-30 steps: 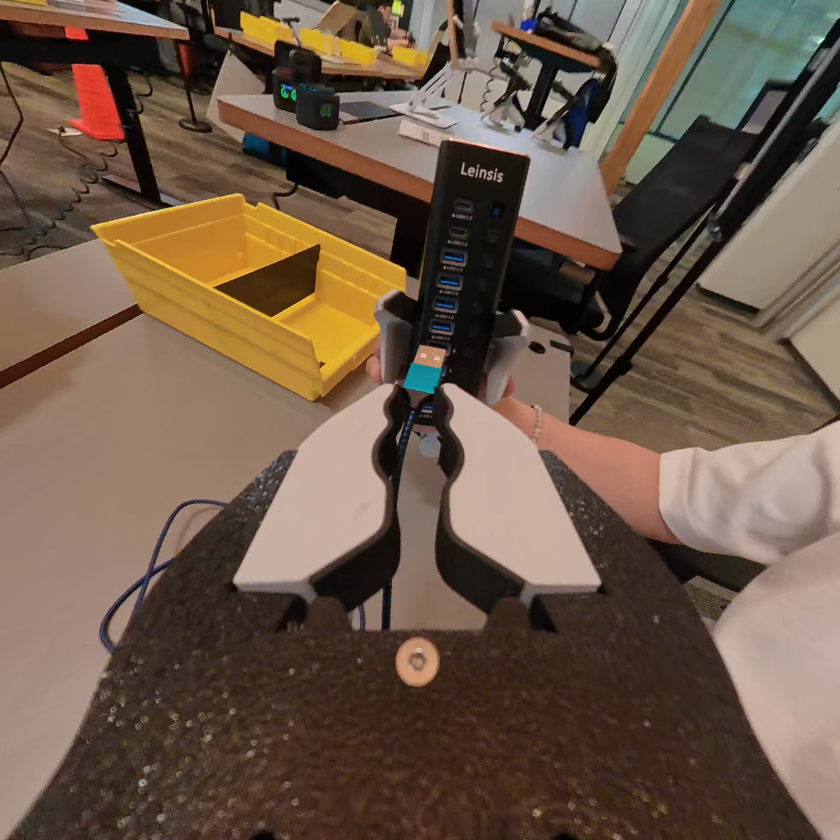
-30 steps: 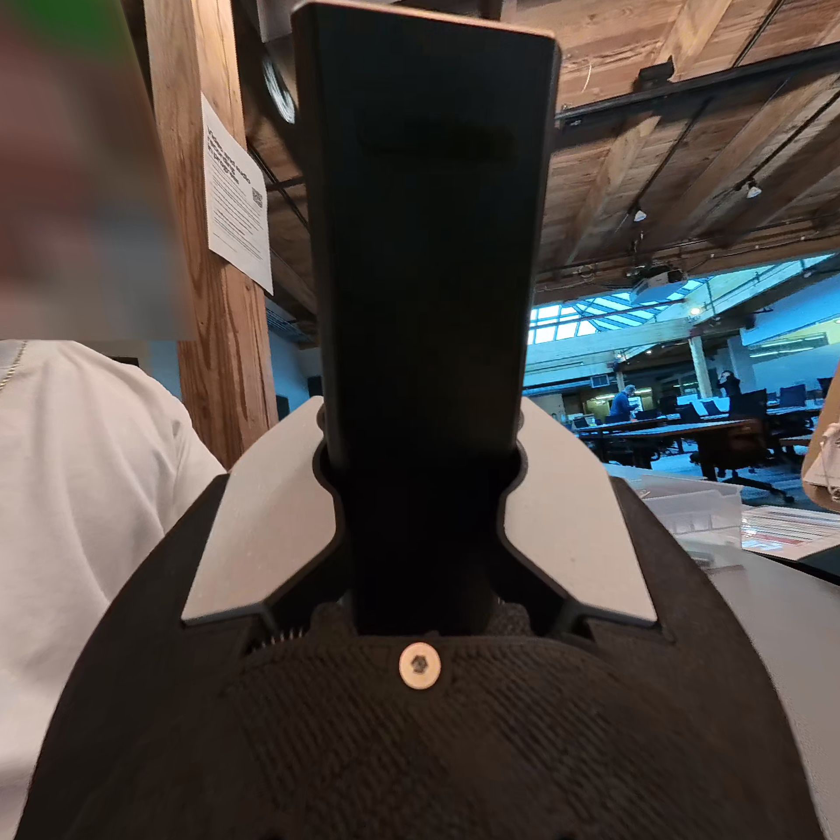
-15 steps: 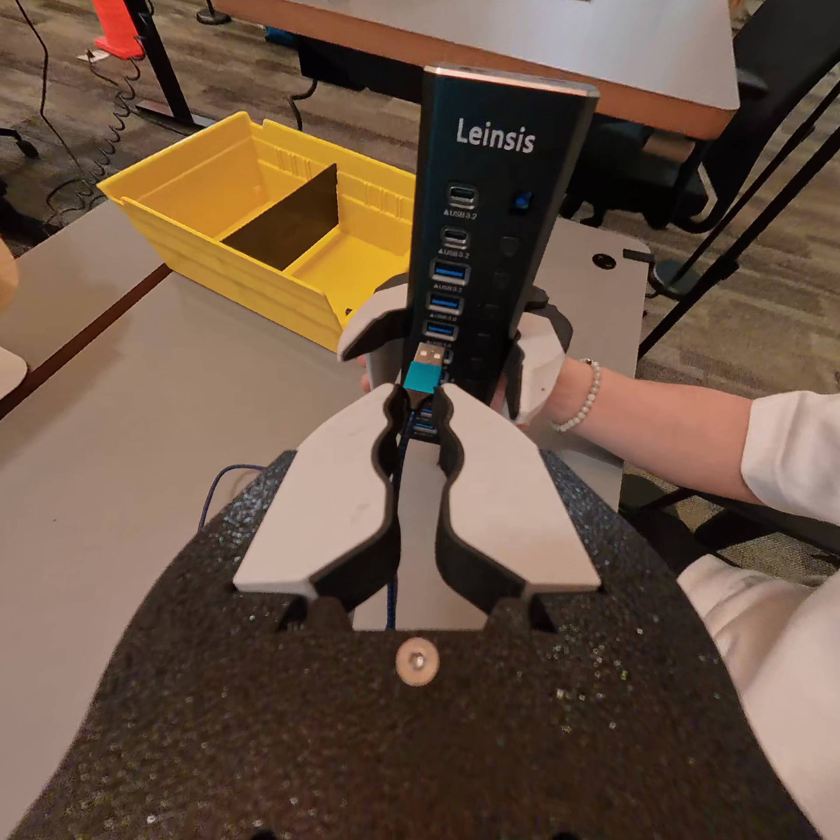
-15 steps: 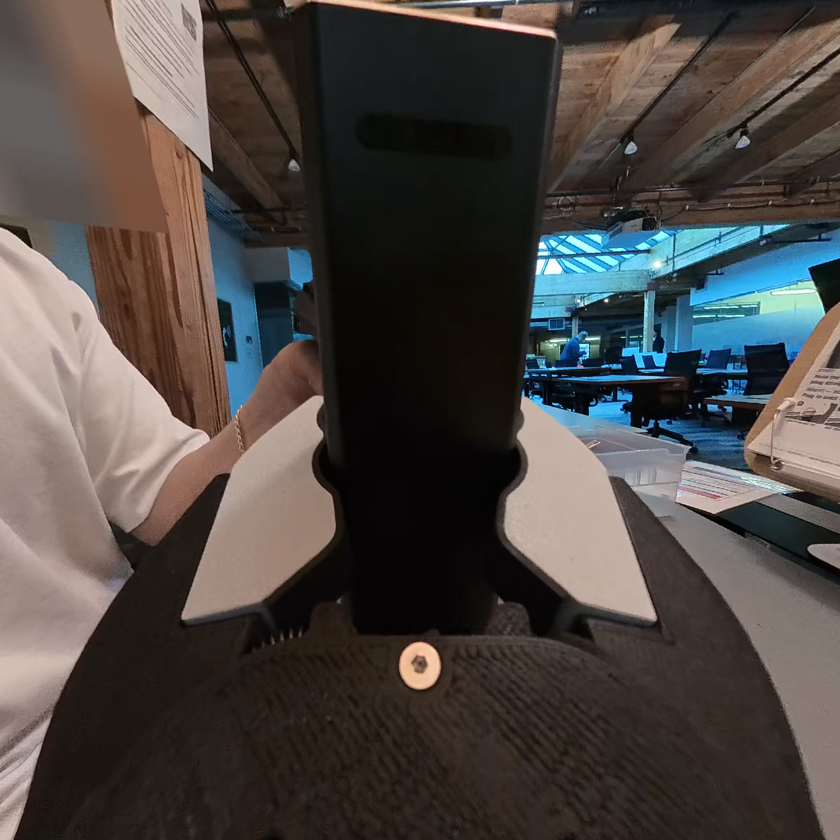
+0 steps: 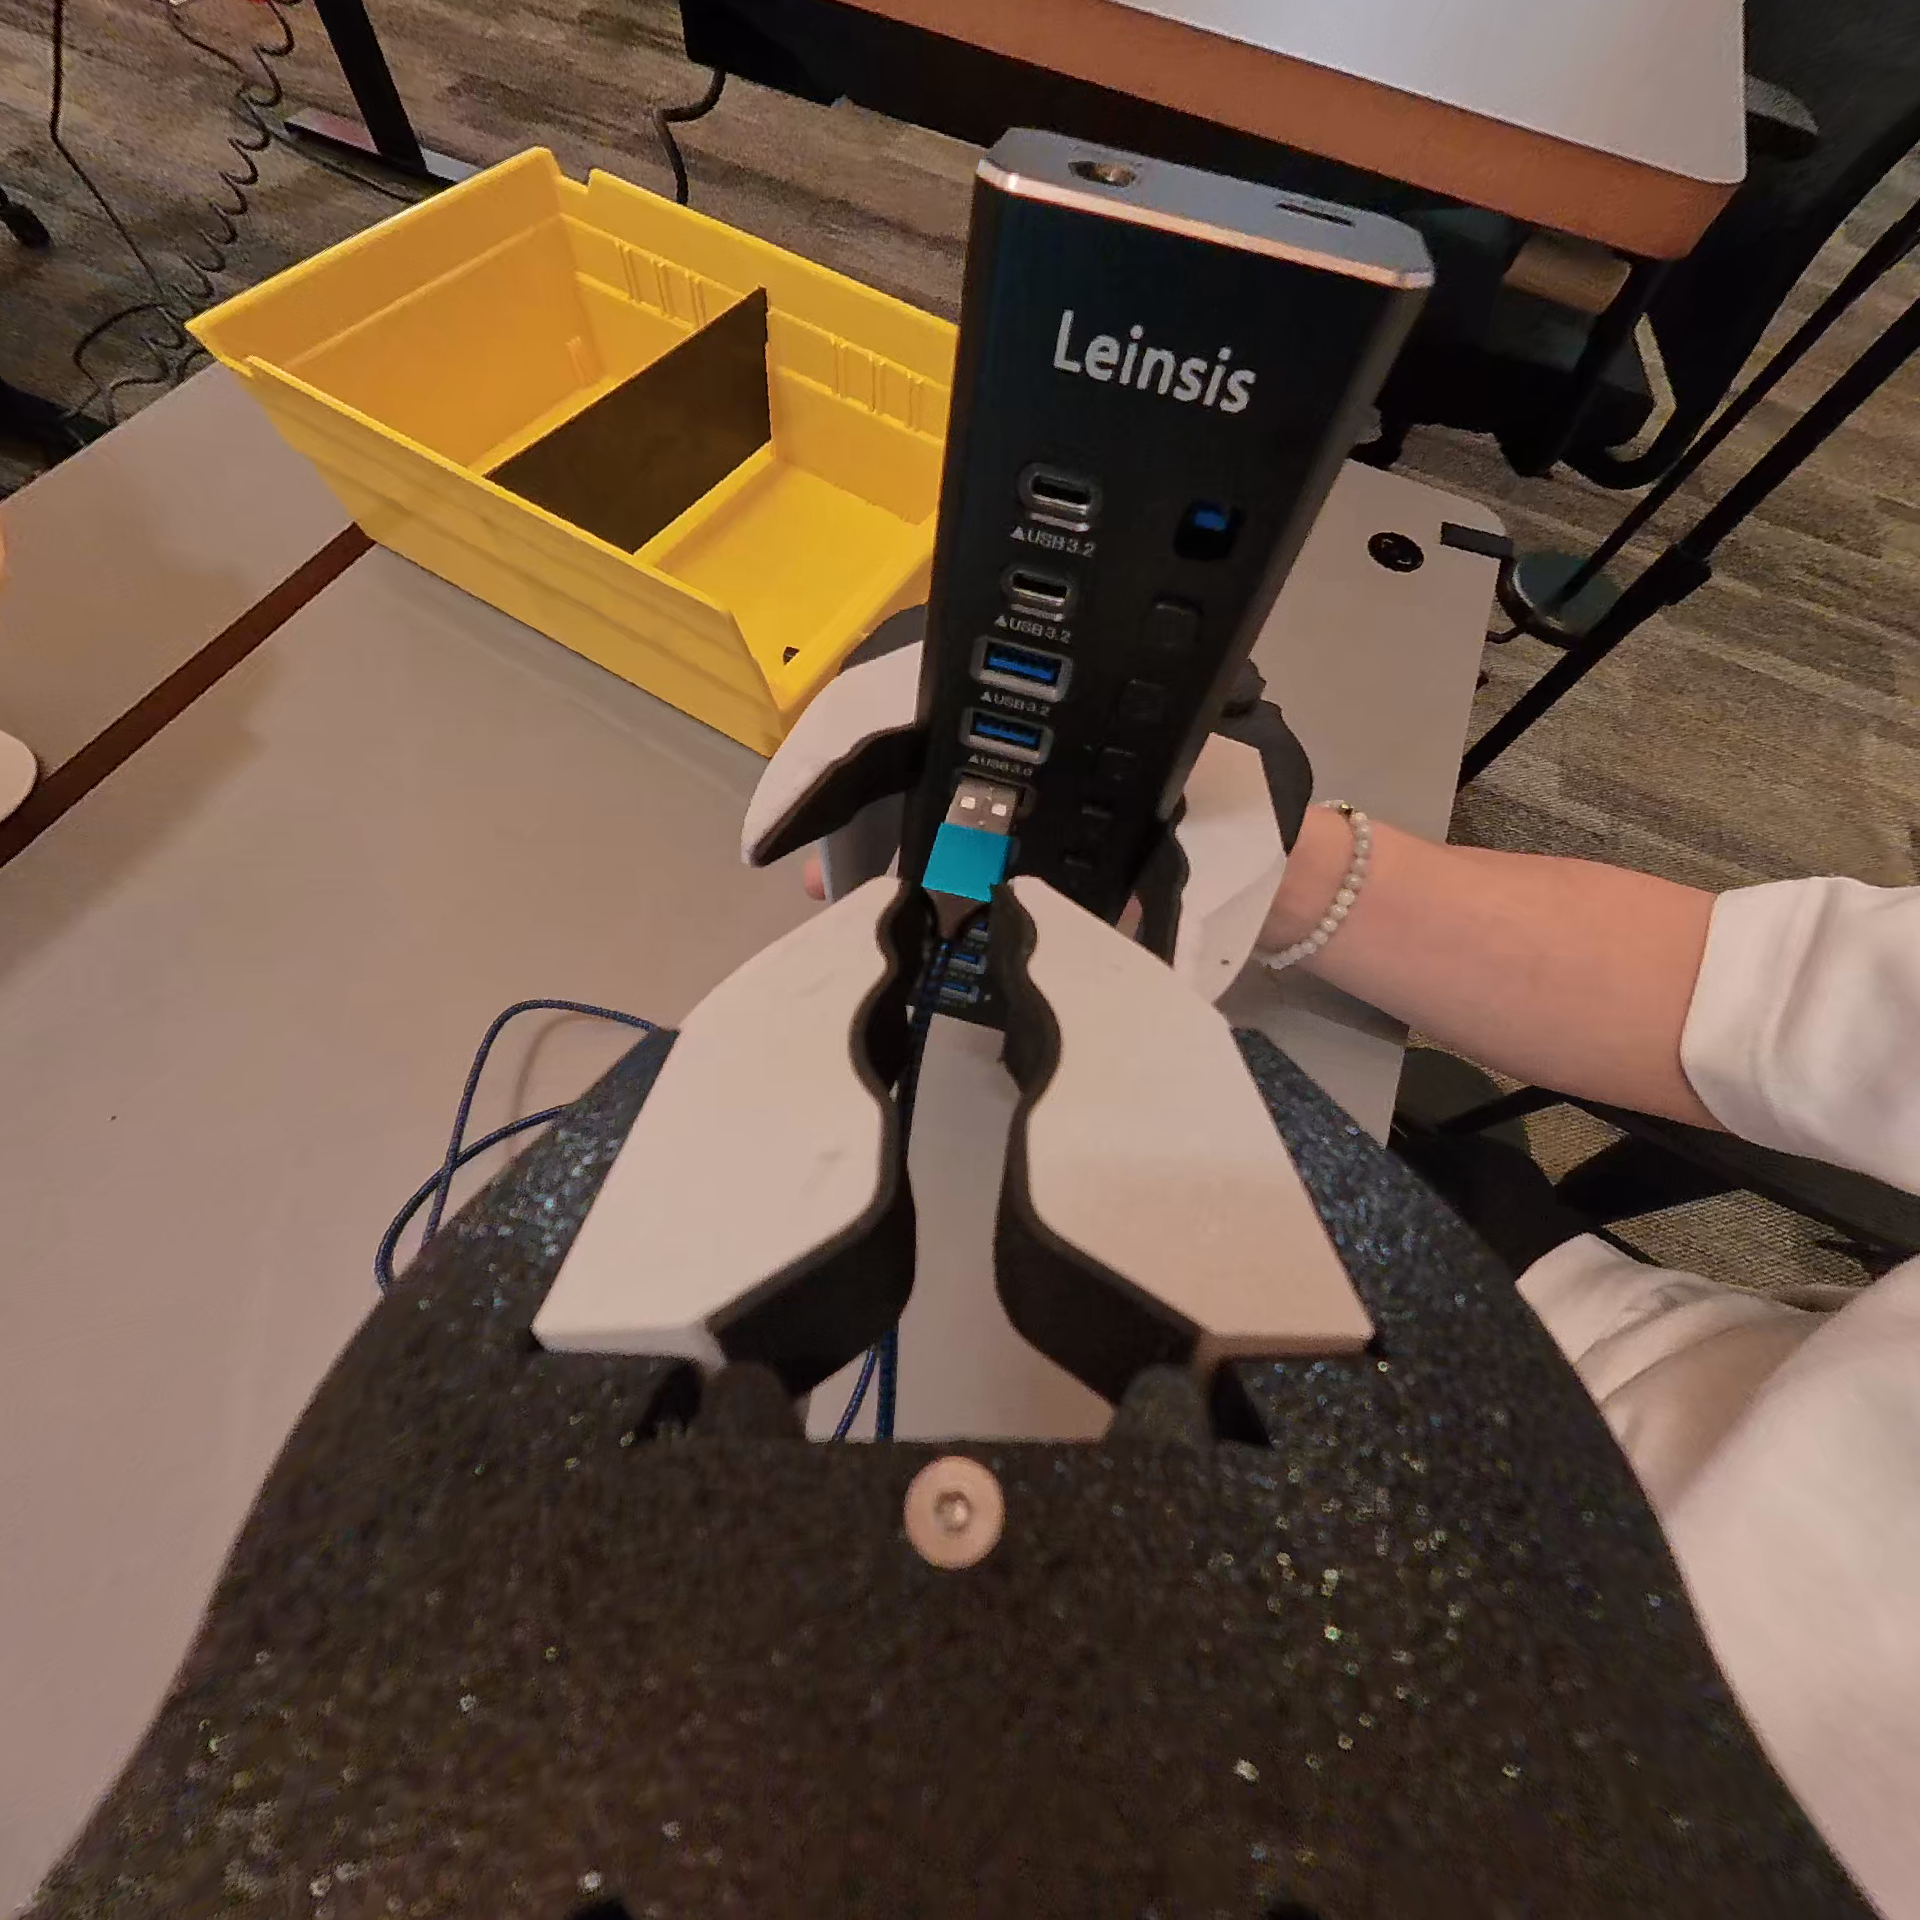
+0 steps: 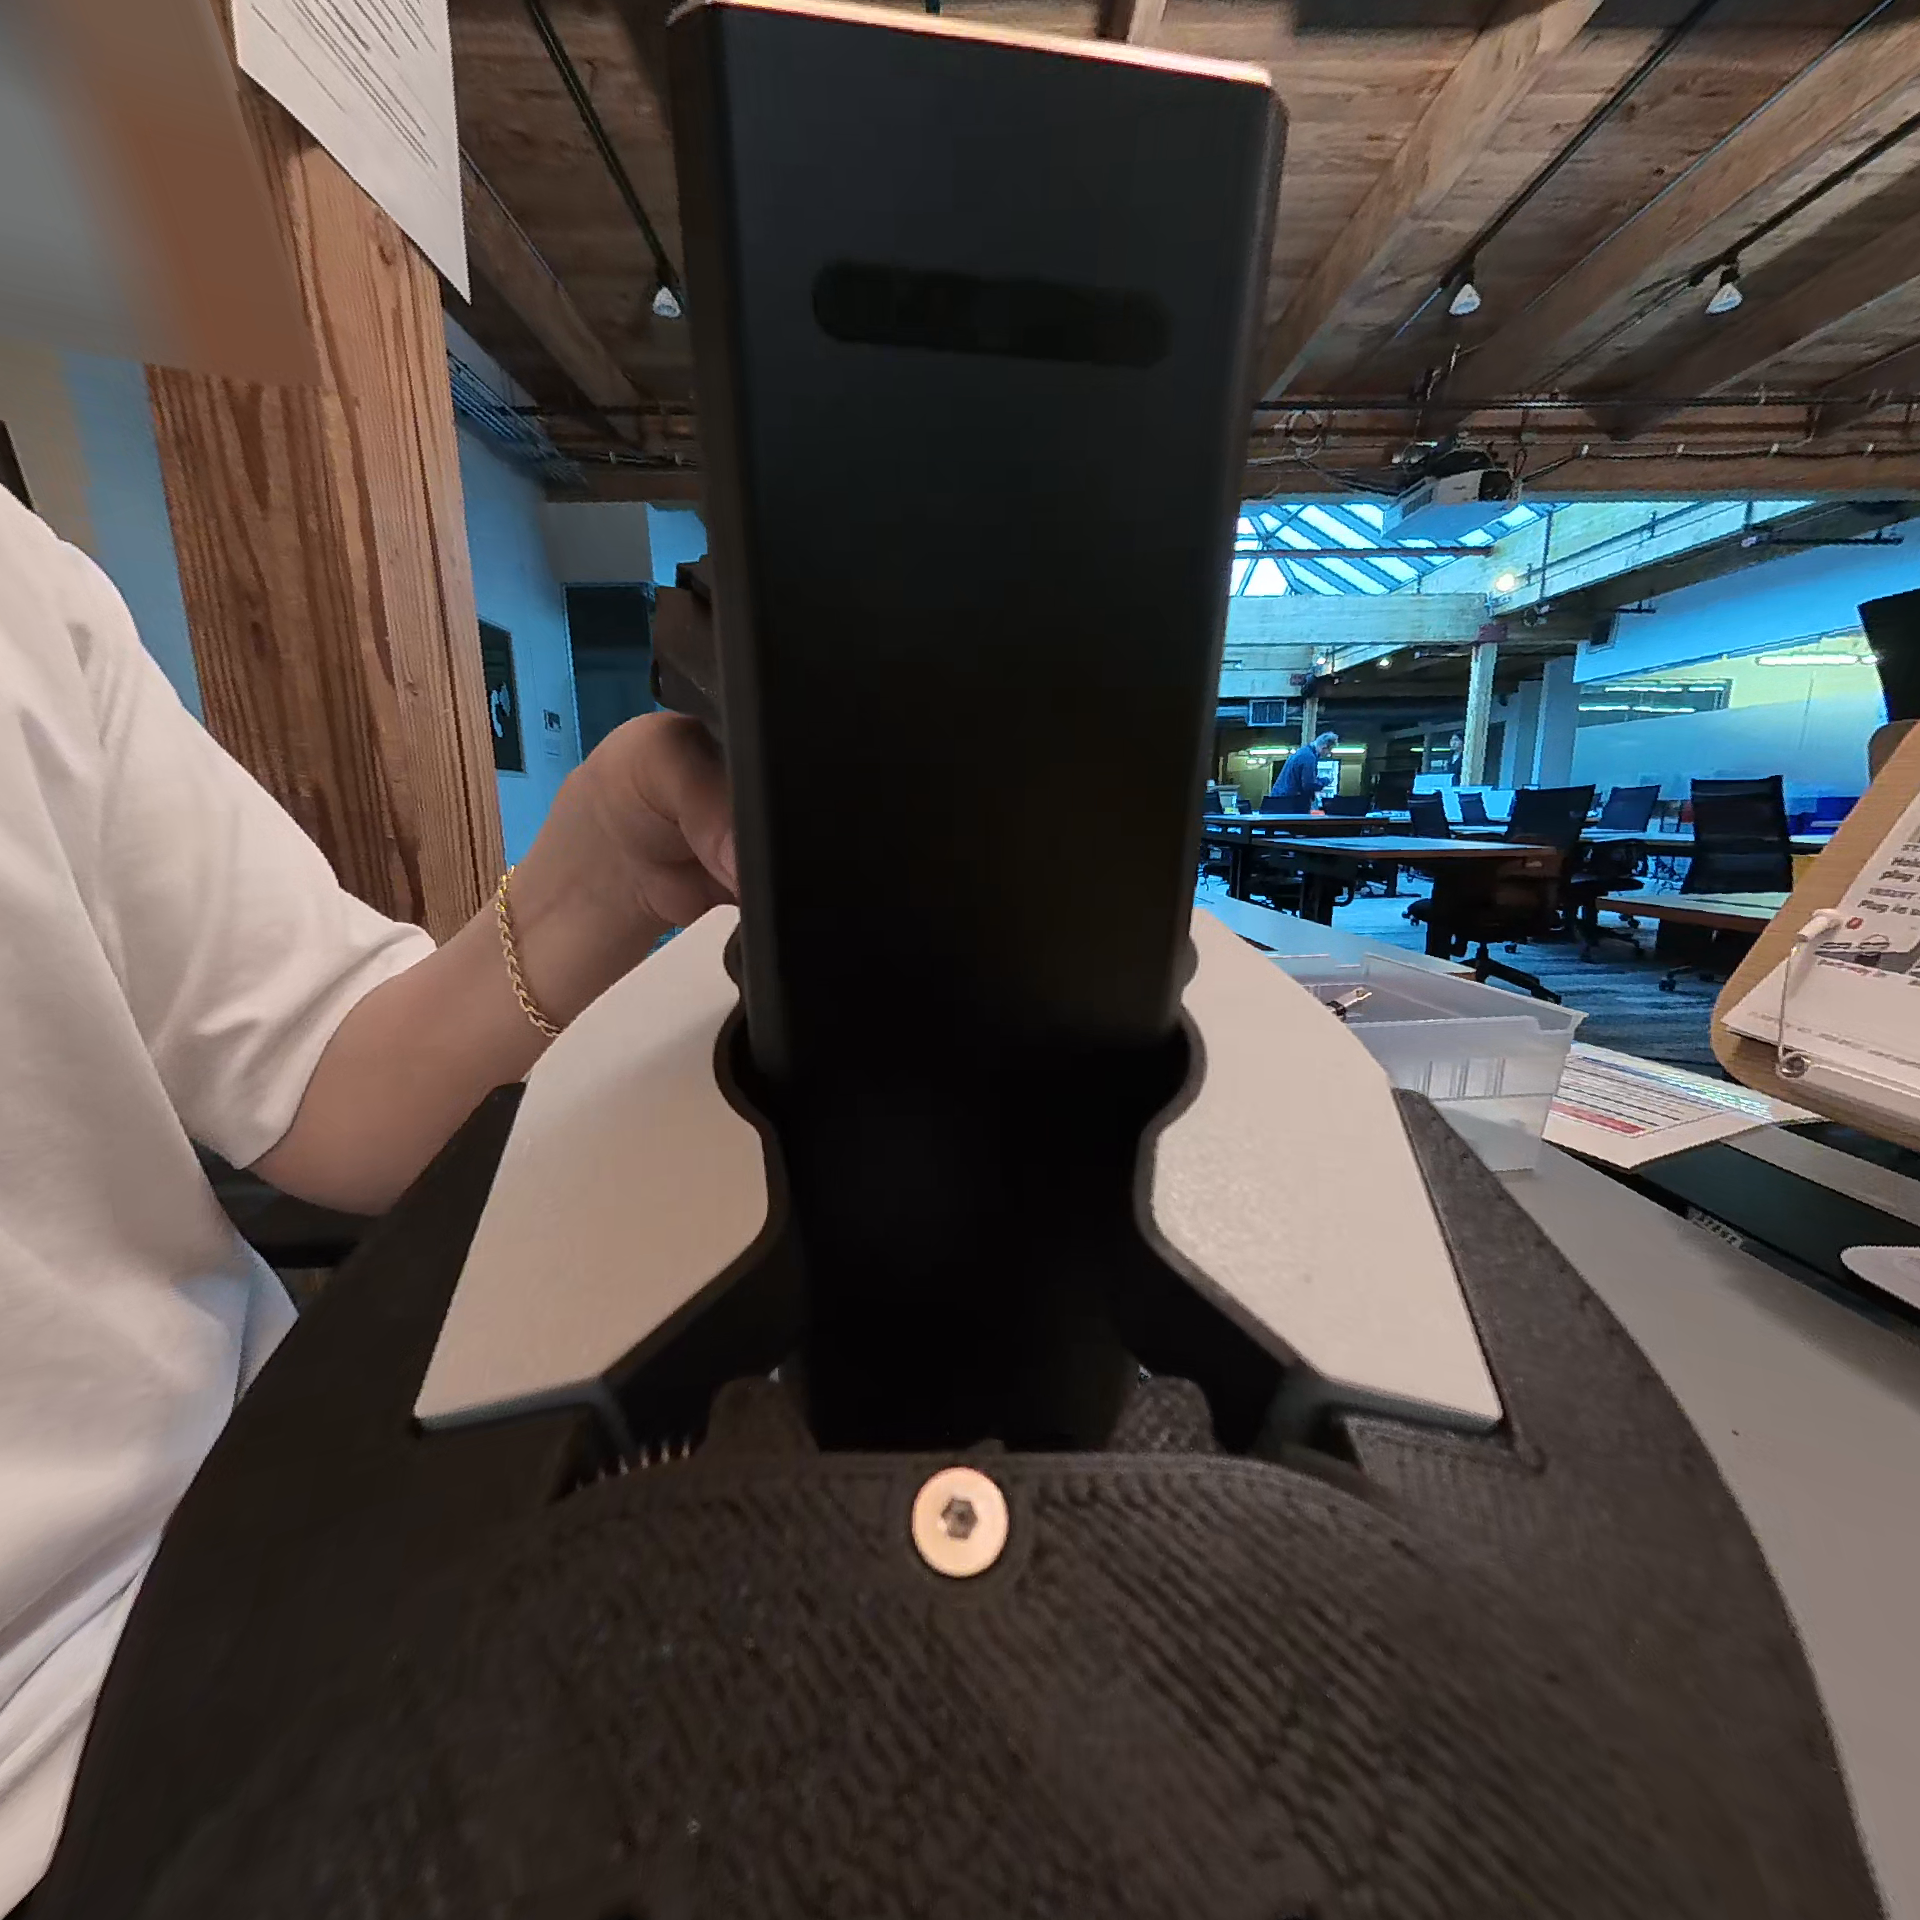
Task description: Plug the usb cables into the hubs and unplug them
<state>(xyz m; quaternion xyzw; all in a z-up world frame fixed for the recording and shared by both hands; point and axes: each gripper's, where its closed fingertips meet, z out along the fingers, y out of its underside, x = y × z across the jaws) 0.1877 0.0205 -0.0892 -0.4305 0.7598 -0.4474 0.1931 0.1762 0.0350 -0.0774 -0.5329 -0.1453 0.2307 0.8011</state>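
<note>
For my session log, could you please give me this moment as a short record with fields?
left gripper: shut on the USB cable just behind its teal plug
USB cable: blue braided, metal tip at a port on the hub, whether seated cannot be told
right gripper: shut on the hub's lower end
hub: black, held upright, port face toward the left wrist camera
yellow bin: on the table behind, black divider inside
table: grey

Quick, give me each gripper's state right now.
Left gripper: shut on the USB cable, just behind its teal plug.
Right gripper: shut on the black hub, held upright.
</note>
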